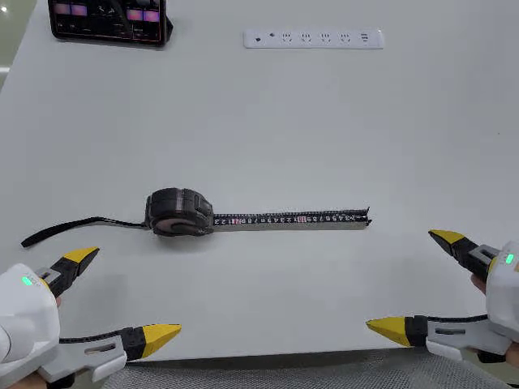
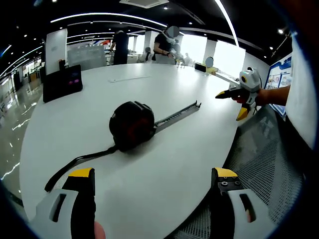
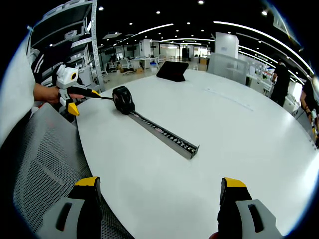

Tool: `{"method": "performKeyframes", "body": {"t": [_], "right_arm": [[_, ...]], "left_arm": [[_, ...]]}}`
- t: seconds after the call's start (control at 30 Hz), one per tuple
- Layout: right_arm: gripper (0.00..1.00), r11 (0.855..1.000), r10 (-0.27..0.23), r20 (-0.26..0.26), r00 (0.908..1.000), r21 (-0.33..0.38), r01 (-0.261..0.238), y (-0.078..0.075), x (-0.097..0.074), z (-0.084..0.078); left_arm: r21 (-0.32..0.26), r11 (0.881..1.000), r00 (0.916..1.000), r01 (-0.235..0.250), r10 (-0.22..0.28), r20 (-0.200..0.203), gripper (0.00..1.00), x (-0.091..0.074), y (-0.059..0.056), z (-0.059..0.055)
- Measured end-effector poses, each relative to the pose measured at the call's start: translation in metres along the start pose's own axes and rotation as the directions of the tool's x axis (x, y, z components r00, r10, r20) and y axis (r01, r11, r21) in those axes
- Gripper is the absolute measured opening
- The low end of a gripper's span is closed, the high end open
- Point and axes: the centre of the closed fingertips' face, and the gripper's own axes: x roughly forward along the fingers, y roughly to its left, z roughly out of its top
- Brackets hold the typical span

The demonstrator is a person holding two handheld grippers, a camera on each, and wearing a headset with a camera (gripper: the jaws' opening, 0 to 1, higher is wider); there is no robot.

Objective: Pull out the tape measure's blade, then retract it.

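A black tape measure (image 1: 178,212) lies on the white table (image 1: 268,121), its blade (image 1: 290,219) drawn out to the right and flat on the surface, hook end (image 1: 366,216) free. A black wrist strap (image 1: 73,228) trails left from the case. My left gripper (image 1: 122,297) sits open at the near left edge, short of the case (image 2: 132,124). My right gripper (image 1: 418,281) is open at the near right, a little short of the blade tip (image 3: 192,149). Neither touches the tape. The right gripper view has the case (image 3: 122,98) and the left gripper (image 3: 70,92) far left.
A white power strip (image 1: 313,38) lies at the far side of the table and a dark tablet (image 1: 109,20) stands at the far left. A grey mesh chair back (image 1: 324,371) shows at the near edge. People stand in the room beyond (image 2: 167,45).
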Motion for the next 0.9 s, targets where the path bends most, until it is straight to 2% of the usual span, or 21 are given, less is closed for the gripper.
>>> {"method": "performKeyframes", "body": {"t": [0.9], "right_arm": [[0.99, 1.000, 0.000, 0.001, 1.0000, 0.005, 0.000, -0.0017, -0.0016, 0.0002]], "left_arm": [[-0.027, 1.000, 1.0000, 0.002, -0.002, -0.003, 0.95, 0.0035, -0.0023, 0.0014]]}}
